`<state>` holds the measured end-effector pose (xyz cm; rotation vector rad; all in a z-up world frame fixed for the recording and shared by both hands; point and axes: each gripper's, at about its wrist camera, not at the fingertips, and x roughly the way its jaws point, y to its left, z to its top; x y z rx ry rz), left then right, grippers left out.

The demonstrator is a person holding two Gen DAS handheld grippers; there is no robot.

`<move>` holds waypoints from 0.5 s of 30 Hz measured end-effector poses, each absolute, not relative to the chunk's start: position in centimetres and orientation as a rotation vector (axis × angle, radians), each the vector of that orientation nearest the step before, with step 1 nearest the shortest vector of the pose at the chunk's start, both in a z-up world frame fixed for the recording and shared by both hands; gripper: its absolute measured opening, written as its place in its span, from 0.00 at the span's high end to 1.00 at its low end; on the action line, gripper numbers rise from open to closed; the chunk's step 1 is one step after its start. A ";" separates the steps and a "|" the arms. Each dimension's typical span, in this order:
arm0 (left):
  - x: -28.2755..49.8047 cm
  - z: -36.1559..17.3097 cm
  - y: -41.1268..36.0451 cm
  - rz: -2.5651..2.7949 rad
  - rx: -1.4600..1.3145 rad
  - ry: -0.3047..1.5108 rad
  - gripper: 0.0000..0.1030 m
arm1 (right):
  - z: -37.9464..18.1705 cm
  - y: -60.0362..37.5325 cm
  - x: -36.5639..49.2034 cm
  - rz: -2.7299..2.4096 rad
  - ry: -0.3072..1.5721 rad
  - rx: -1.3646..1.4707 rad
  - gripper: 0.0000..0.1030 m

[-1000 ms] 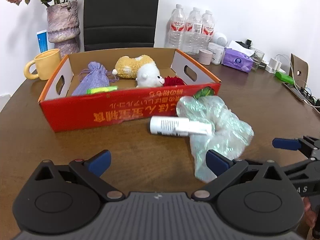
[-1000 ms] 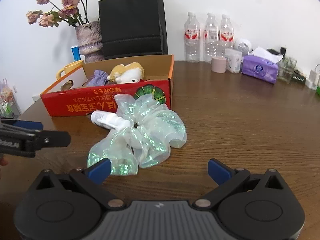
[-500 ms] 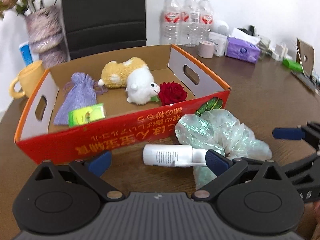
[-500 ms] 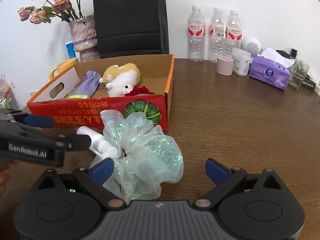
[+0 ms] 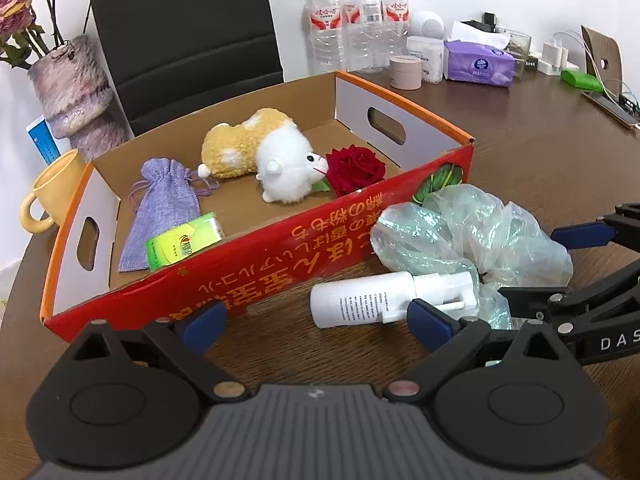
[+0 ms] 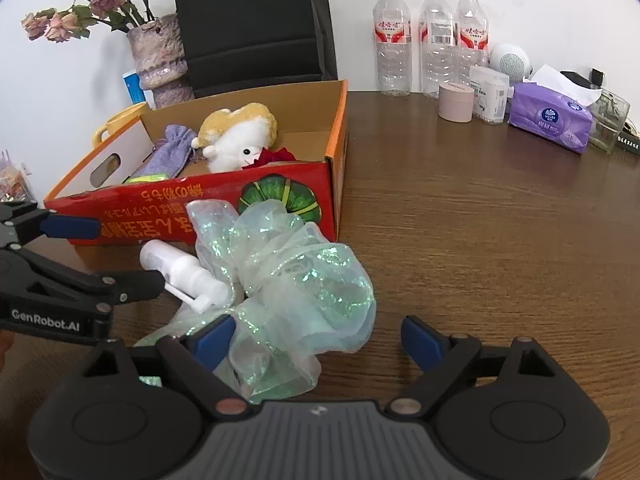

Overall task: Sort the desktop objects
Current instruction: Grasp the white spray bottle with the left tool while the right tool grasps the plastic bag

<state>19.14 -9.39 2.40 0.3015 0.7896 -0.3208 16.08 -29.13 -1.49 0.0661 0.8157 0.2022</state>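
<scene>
A white spray bottle (image 5: pixel 372 304) lies on its side on the brown table, in front of a red cardboard box (image 5: pixel 280 248). My left gripper (image 5: pixel 316 326) is open just short of the bottle, its right fingertip by the nozzle. A shimmery pale green gauze bow (image 6: pixel 296 280) lies beside the bottle (image 6: pixel 180 268). My right gripper (image 6: pixel 316 340) straddles the bow's near end and its jaws are closing; the left pad touches the fabric and the right pad stands clear. The box (image 6: pixel 160 208) holds a plush toy (image 5: pixel 272 160), a red rose (image 5: pixel 356 168), a purple pouch (image 5: pixel 164 208) and a green packet (image 5: pixel 184 242).
A yellow mug (image 5: pixel 48 196) and a vase of dried roses (image 5: pixel 76 92) stand left of the box, with a black bag (image 5: pixel 184 28) behind it. Water bottles (image 6: pixel 432 40), a pink jar (image 6: pixel 456 102) and a purple tissue pack (image 6: pixel 550 120) line the back. Cables lie at far right (image 5: pixel 608 88).
Both grippers have moved closer to the box, and the bottle and bow now sit near their fingertips. The right jaws have narrowed a little around the bow.
</scene>
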 end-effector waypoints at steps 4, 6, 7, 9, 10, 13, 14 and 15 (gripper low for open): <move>19.0 2.2 -9.4 -0.328 0.311 0.787 0.03 | -1.5 -29.1 16.0 0.203 0.814 0.064 0.15; 18.9 2.1 -9.5 -0.326 0.328 0.778 0.03 | -1.6 -29.2 16.0 0.204 0.816 0.062 0.19; 18.9 2.0 -9.5 -0.324 0.332 0.775 0.03 | -1.6 -29.2 16.0 0.203 0.818 0.061 0.20; 18.9 2.0 -9.5 -0.322 0.328 0.776 0.03 | -1.8 -29.2 16.0 0.201 0.821 0.058 0.20; 18.9 2.1 -9.6 -0.325 0.316 0.777 0.03 | -1.8 -29.2 16.0 0.200 0.823 0.055 0.21; 18.9 2.3 -9.8 -0.345 0.276 0.779 0.03 | -1.9 -29.0 15.8 0.196 0.821 0.038 0.25; 18.8 2.4 -10.0 -0.354 0.261 0.779 0.03 | -1.9 -29.0 15.7 0.196 0.818 0.031 0.27; 18.8 2.5 -10.2 -0.362 0.246 0.779 0.03 | -1.9 -28.9 15.7 0.195 0.815 0.022 0.32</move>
